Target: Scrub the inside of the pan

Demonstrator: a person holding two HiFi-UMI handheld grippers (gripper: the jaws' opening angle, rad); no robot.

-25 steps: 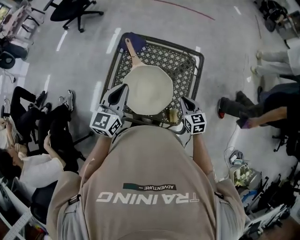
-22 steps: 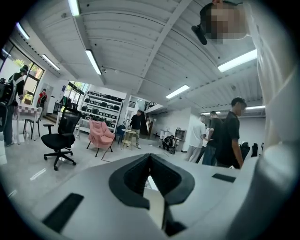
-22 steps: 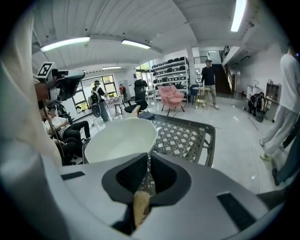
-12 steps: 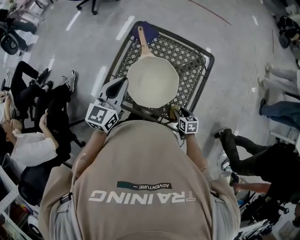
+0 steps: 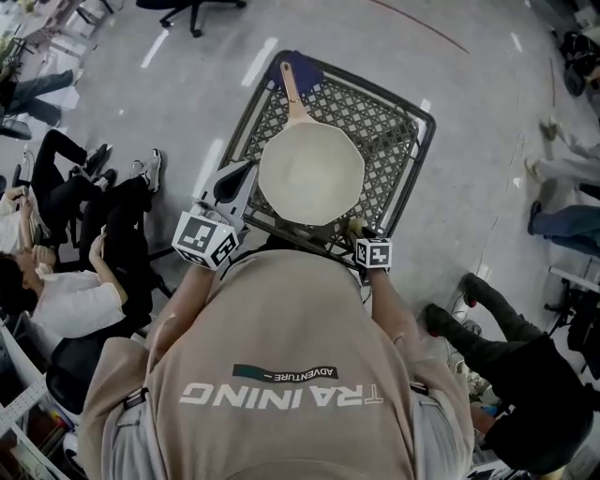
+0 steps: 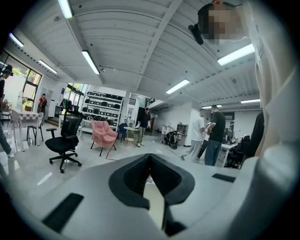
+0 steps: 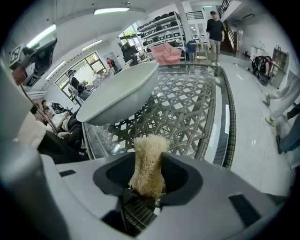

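Note:
A cream pan (image 5: 311, 175) with a wooden handle (image 5: 292, 89) is over the woven table (image 5: 398, 141). In the right gripper view the pan (image 7: 119, 93) hangs tilted above the lattice. My left gripper (image 5: 246, 174) is at the pan's near-left rim. In its own view the left gripper (image 6: 151, 174) is shut on a thin cream edge of the pan (image 6: 155, 206). My right gripper (image 5: 360, 232) is low at the table's near edge. Its jaws have just been opening. A tan fibrous scrubber (image 7: 149, 161) stands upright between them with a gap on each side.
A blue cloth (image 5: 298, 64) lies at the table's far corner beside the handle. Seated people (image 5: 56, 281) are on the floor side at left, and a person's legs (image 5: 487, 328) are at right. An office chair (image 5: 187, 9) stands beyond the table.
My right gripper has sunk toward the table's near edge and drawn in a little, the scrubber still at its tips. The left gripper stays at the pan's rim.

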